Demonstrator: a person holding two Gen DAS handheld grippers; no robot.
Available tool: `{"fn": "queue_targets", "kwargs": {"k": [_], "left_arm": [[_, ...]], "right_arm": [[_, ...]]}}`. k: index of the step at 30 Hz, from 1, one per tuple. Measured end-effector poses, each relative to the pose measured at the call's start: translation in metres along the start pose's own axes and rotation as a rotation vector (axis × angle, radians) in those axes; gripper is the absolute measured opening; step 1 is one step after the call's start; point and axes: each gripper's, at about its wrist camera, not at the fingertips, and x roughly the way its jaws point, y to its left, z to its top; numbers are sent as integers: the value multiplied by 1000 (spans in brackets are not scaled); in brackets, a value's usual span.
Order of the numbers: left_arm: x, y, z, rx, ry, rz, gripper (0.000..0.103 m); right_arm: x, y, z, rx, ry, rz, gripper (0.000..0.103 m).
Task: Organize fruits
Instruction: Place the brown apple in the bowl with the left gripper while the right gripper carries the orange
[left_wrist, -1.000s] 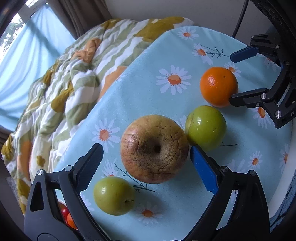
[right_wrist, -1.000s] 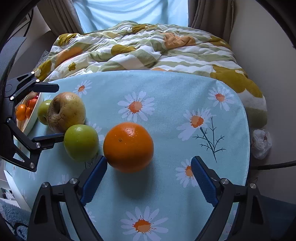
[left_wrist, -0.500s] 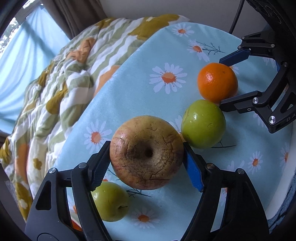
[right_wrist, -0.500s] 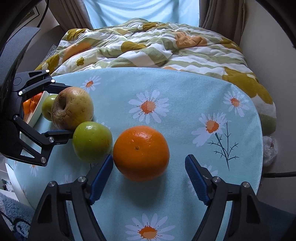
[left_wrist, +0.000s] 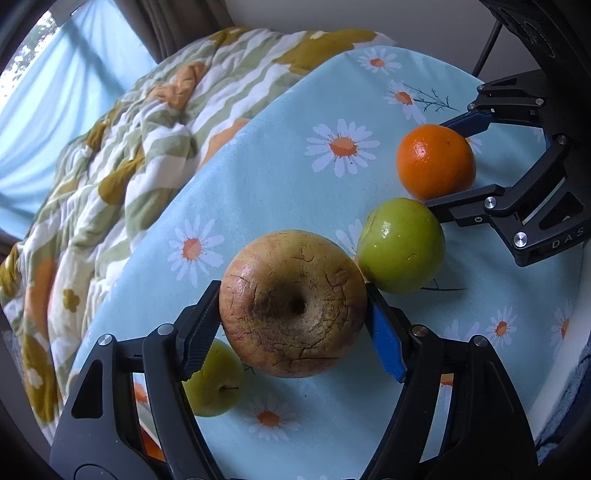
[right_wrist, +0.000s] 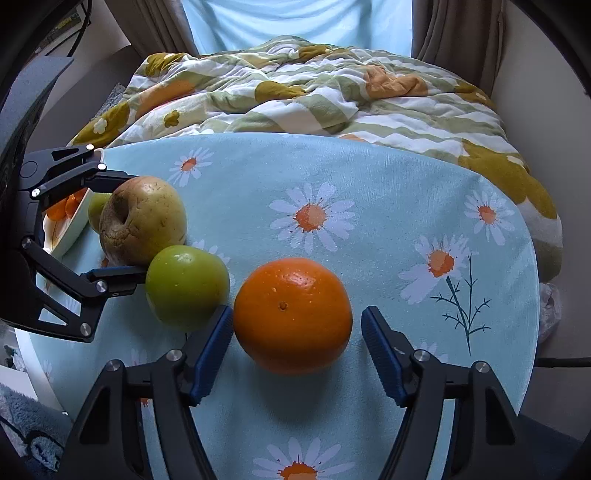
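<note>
Brown and cracked, the big apple (left_wrist: 293, 302) on the flowered cloth (left_wrist: 280, 177) is now pinched by the left claw (left_wrist: 293, 325), wide open a second ago. The right claw (right_wrist: 297, 354) has narrowed around the orange (right_wrist: 293, 315), still ungripped. Both lifts look imminent.

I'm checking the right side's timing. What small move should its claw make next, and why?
Probably close on the orange. The right claw is open with its fingers either side of the fruit; a gap shows at the right finger. The left claw already grips the wrinkled apple, so the orange is the free one.
</note>
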Motion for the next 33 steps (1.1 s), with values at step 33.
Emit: {"fn": "queue_targets", "kwargs": {"k": [33], "left_arm": [[-102,16,-45,-299,-151,57,80]], "right_arm": [[-69,47,16,-59,-110,-27,55]]}}
